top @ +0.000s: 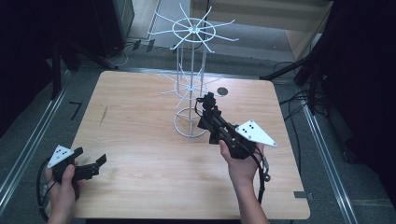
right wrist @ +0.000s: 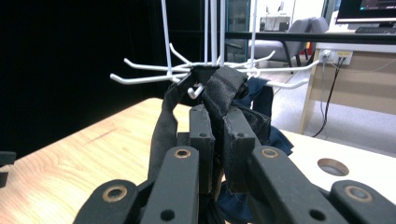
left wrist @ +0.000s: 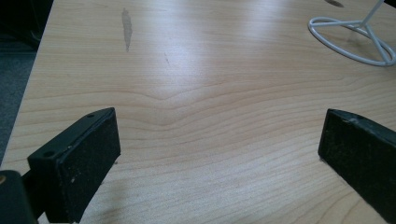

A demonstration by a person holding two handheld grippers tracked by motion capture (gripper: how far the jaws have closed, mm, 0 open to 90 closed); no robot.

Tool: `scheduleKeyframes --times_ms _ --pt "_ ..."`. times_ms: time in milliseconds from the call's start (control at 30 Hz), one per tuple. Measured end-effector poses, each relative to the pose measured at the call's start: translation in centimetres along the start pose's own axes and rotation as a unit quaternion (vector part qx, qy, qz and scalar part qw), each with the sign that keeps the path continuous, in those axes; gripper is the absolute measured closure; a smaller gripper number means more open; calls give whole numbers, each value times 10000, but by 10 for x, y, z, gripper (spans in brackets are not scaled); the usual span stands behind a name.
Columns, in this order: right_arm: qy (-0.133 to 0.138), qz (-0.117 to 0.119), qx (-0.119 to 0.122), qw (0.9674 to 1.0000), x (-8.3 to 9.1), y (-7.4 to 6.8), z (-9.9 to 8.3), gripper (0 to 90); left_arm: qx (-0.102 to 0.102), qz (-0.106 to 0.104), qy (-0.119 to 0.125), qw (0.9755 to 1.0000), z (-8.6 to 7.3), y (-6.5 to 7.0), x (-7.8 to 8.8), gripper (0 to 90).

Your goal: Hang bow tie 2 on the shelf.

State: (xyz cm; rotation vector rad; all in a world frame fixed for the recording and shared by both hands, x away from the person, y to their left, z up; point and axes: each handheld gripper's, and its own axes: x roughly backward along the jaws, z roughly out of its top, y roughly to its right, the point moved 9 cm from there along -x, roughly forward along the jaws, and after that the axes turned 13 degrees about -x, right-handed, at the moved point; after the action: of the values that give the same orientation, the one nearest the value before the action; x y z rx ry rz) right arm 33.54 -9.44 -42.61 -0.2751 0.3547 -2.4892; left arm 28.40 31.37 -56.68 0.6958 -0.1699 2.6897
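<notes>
The black fabric strap (right wrist: pixel 219 93) is pinched in the right hand-held gripper (right wrist: pixel 218 135) and raised to a lower hook of the white wire rack (top: pixel 191 84), far on the table (top: pixel 140 140), so its loop can be hung. The left hand-held gripper (top: pixel 88 165) is rested spread at the near left.

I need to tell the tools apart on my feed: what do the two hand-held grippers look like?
Both are black with two flat padded jaws. The left hand-held gripper and the right hand-held gripper each carry a grey three-cornered plate with black dots on top. A black cable trails from each. The right one's linkage arms show brass-coloured pivots. Forearms are bare, no sleeves.
</notes>
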Motion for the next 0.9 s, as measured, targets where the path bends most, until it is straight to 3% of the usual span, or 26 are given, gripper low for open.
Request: scheduleKeyframes --times_ms 367,900 --pt "-137 -86 -125 9998 -13 6 -13 851 -8 -10 -8 10000 0 0 0 0" --pt "-557 -6 -182 9983 -33 5 -42 842 -18 -6 -8 10000 0 0 0 0"
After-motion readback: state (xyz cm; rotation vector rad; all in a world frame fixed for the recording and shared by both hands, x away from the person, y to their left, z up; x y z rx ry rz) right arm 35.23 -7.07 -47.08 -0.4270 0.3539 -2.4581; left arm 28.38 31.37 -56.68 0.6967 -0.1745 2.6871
